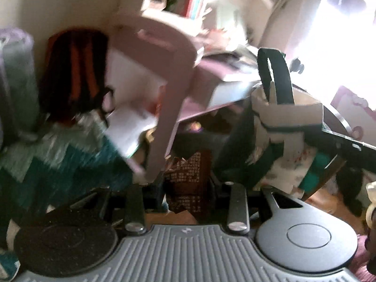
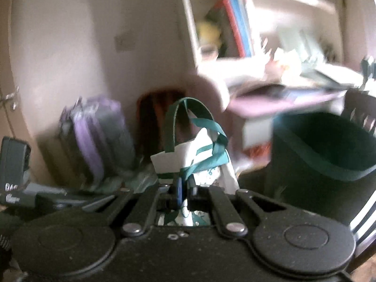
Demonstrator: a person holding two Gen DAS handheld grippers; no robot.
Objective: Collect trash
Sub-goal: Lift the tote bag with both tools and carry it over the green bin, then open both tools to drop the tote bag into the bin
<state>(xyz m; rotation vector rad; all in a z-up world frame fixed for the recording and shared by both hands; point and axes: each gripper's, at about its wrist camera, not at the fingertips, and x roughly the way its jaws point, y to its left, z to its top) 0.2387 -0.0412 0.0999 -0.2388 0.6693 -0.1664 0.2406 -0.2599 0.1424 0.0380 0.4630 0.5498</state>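
Dark green bin point(image 2: 324, 155) to the right of the right gripper point(image 2: 185, 193), mouth up, nearest that hand. White paper bag point(image 2: 188, 162) pinched at green ribbon, hanging ahead of closed fingers. Left gripper point(image 1: 188, 183) narrowed on brown printed wrapper point(image 1: 188, 178). Pink chair point(image 1: 162, 75) and desk point(image 2: 282, 101) crowding behind.

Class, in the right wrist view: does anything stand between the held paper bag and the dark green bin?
Nothing visible does: the paper bag, in the right gripper, hangs just left of the bin.

Pink chair point(image 1: 162, 70), purple suitcase point(image 2: 98, 141), bookshelf point(image 2: 225, 23) with books against the wall
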